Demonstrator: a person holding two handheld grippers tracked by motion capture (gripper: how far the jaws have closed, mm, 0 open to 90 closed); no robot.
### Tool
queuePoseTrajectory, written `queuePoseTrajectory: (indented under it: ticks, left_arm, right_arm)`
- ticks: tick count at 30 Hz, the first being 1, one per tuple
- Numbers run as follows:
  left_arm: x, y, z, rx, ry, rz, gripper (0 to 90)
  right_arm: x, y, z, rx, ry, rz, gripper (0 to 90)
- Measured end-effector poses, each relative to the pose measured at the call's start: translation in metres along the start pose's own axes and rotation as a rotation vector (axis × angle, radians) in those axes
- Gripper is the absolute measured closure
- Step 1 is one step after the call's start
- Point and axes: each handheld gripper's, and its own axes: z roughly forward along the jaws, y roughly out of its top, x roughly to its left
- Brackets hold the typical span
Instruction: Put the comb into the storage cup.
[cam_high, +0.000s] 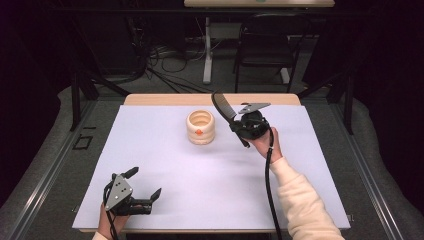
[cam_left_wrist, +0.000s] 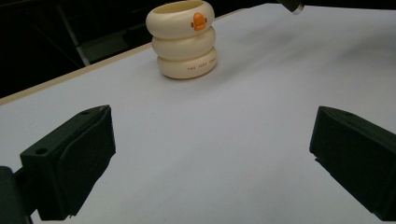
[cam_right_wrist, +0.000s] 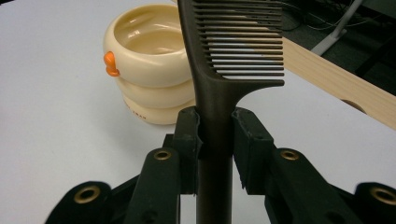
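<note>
High view: right gripper (cam_high: 231, 121), centre-right of frame, has its fingers (cam_right_wrist: 187, 135) clamped on the handle of a dark comb (cam_high: 223, 107), teeth end raised and tilted toward the cream ribbed holder (cam_high: 200, 127) just left of it on the white surface (cam_high: 210, 175). Left gripper (cam_high: 145, 186), lower left, rests with fingers spread wide, holding nothing. The likely step is lowering the comb into the holder's open mouth: centre it first, then descend straight to avoid tipping the holder.

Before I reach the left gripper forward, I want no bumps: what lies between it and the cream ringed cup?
Nothing: only bare white table between the open left gripper and the cup, per the left gripper view.
</note>
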Motion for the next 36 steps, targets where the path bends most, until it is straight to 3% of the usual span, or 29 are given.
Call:
queuePoseTrajectory:
  ticks: [36]
  left_arm:
    - [0.0,0.0,-0.001,-0.003,0.004,-0.001,0.4]
  right_arm:
    - [0.008,0.025,0.01,-0.053,0.005,-0.038,72.6]
